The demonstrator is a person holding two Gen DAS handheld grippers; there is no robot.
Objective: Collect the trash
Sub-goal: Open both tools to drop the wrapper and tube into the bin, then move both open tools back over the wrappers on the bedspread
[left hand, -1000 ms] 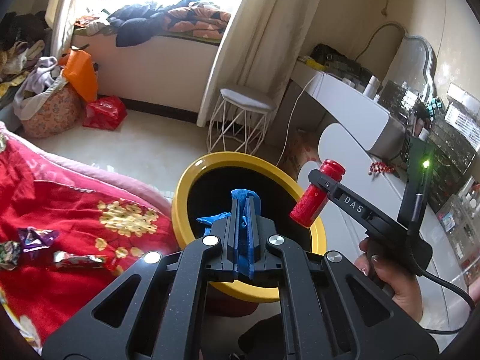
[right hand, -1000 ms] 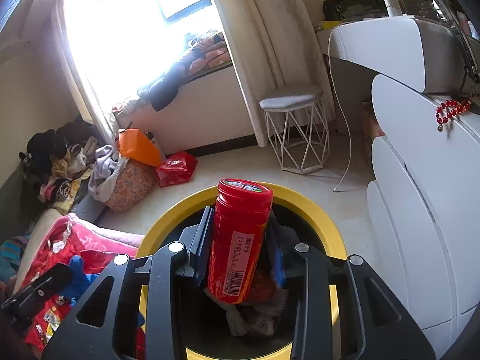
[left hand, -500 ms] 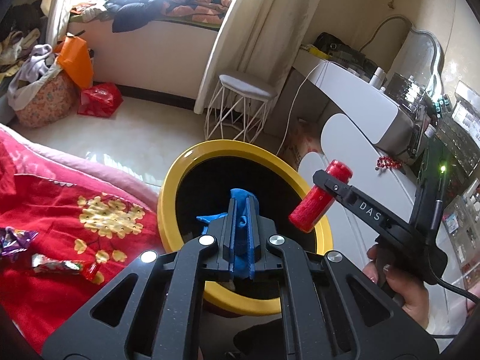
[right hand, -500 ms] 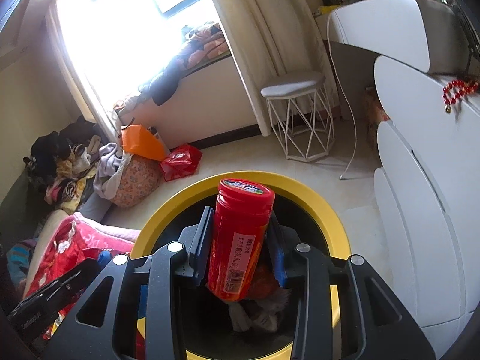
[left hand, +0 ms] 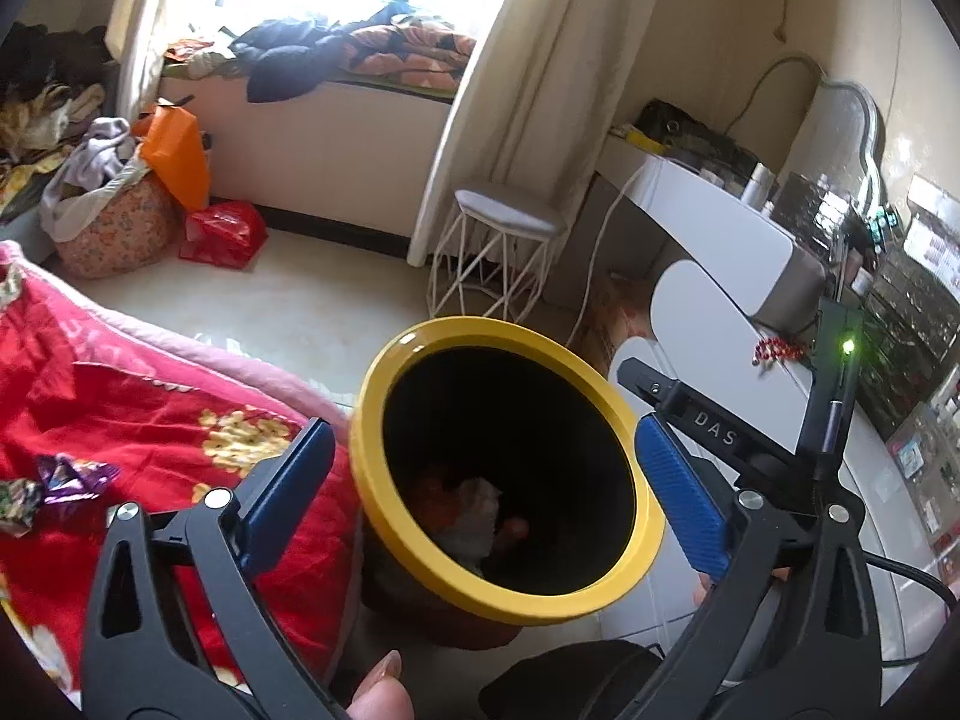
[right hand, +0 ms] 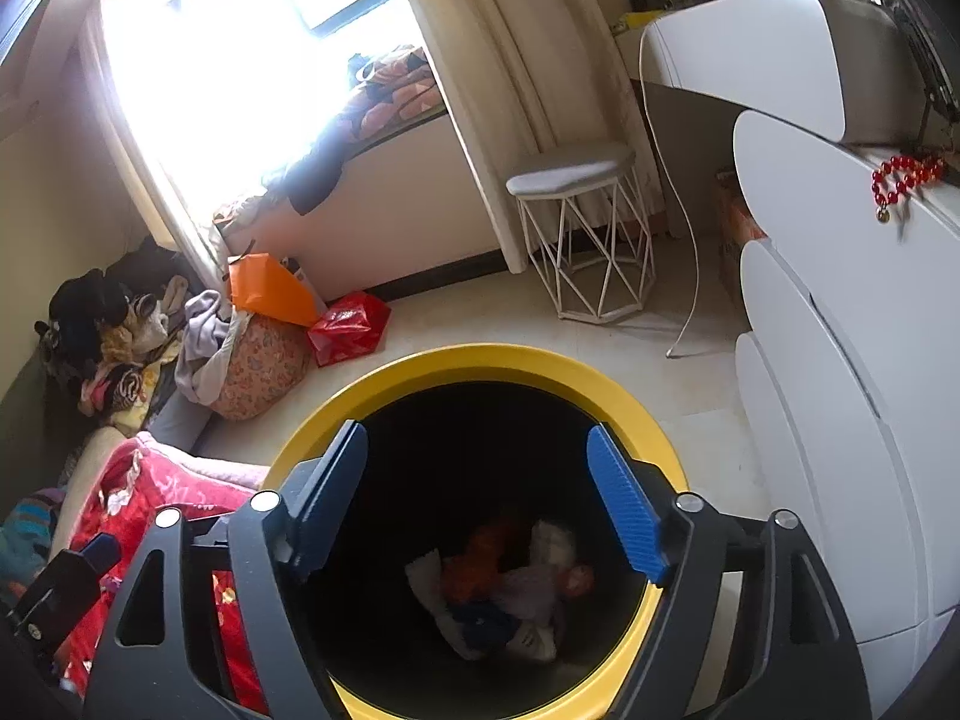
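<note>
The trash bin [left hand: 618, 591] is a round tub with a glossy yellow rim and a black inside, standing on the floor beside the bed [left hand: 120, 396]. Crumpled white, orange and blue scraps [right hand: 510, 588] lie at its bottom, clearest from the right wrist. Both left tongs [left hand: 480, 492] and right tongs [right hand: 480, 492] hang over its mouth, their ribbed blue pads opening wide with nothing between them. Only the left wrist view shows shiny foil wrappers [left hand: 60, 483] on the red flowered bedcover
</note>
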